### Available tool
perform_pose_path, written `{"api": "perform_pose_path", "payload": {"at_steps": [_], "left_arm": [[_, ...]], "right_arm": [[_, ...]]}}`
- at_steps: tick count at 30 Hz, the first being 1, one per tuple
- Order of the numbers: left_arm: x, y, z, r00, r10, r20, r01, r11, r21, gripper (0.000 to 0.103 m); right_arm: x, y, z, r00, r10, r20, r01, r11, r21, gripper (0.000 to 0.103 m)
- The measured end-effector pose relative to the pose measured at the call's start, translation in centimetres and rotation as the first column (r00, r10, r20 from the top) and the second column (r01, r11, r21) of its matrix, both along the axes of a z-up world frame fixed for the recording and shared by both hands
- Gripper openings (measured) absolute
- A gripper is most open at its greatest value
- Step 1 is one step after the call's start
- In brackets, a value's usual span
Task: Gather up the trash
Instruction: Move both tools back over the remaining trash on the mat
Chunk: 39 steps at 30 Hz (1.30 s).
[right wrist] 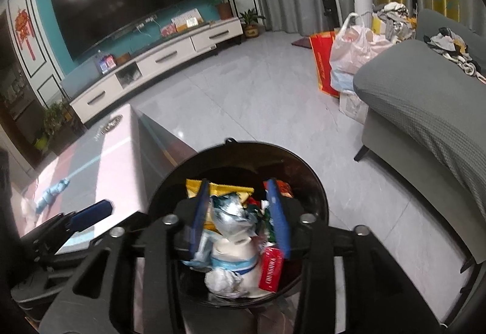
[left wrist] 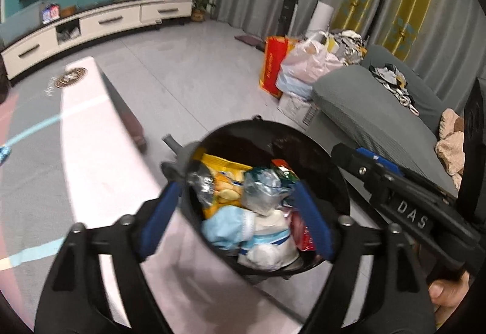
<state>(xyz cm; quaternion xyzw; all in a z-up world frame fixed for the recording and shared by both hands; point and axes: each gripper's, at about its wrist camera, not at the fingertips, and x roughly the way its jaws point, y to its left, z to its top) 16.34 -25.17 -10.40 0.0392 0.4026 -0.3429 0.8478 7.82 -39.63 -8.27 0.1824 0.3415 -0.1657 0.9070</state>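
Now both your tools hang over the black trash bin (left wrist: 340,182), which stands on the floor hard against the near corner of the pink table (left wrist: 100,170). The left tool (left wrist: 237,218) is released, jaws spread wide with nothing between them. The right tool (right wrist: 240,218) is partly parted; a crumpled silvery wrapper (right wrist: 234,212) sits between its blue pads in the right wrist view, but it looks to be lying on the heap in the bin, not pinched, so I read that tool as released too.

What your coming move turns on, I judge, is the one piece not yet binned: a crumpled light-blue scrap (right wrist: 51,194) on the table. It lies well apart from the bin, off to the left and further along the tabletop, its long axis slanting toward the far right. Your left tool sits on that side and is nearer, so it should be the one to reach.
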Motion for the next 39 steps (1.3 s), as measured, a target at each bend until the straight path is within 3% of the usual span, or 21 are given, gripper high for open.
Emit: {"api": "perform_pose_path", "payload": {"at_steps": [10, 20, 24, 29, 33, 36, 39], "left_arm": [[0.5, 8.9, 1.8, 0.979, 0.2, 0.032, -0.199, 0.979, -0.04, 0.1], [0.1, 21.1, 0.4, 0.917, 0.398, 0.007, -0.398, 0.917, -0.025, 0.1], [0.3, 27.1, 0.0, 0.866, 0.5, 0.002, -0.5, 0.866, -0.017, 0.1], [1.1, 35.1, -0.4, 0.776, 0.63, -0.02, -0.631, 0.775, -0.038, 0.1], [2.3, 39.9, -1.2, 0.716, 0.695, -0.059, -0.698, 0.712, -0.08, 0.1], [4.0, 43.2, -2.1, 0.663, 0.737, -0.131, -0.748, 0.653, -0.115, 0.1], [5.1, 44.9, -2.5, 0.644, 0.754, -0.129, -0.765, 0.637, -0.096, 0.1]], "right_arm": [[1.4, 4.0, 1.9, 0.998, 0.04, 0.052, -0.039, 0.999, -0.011, 0.082], [5.8, 13.2, 1.8, 0.966, 0.256, 0.04, -0.256, 0.967, -0.002, 0.088], [7.5, 17.7, 1.4, 0.935, 0.355, 0.02, -0.355, 0.935, -0.002, 0.088], [9.3, 22.4, 0.5, 0.897, 0.443, -0.007, -0.442, 0.896, 0.037, 0.088], [10.7, 25.4, -0.9, 0.875, 0.484, -0.027, -0.479, 0.871, 0.11, 0.088], [11.5, 27.3, -1.7, 0.861, 0.508, -0.04, -0.498, 0.855, 0.144, 0.088], [12.9, 29.5, -2.2, 0.838, 0.545, -0.025, -0.53, 0.824, 0.199, 0.088]]}}
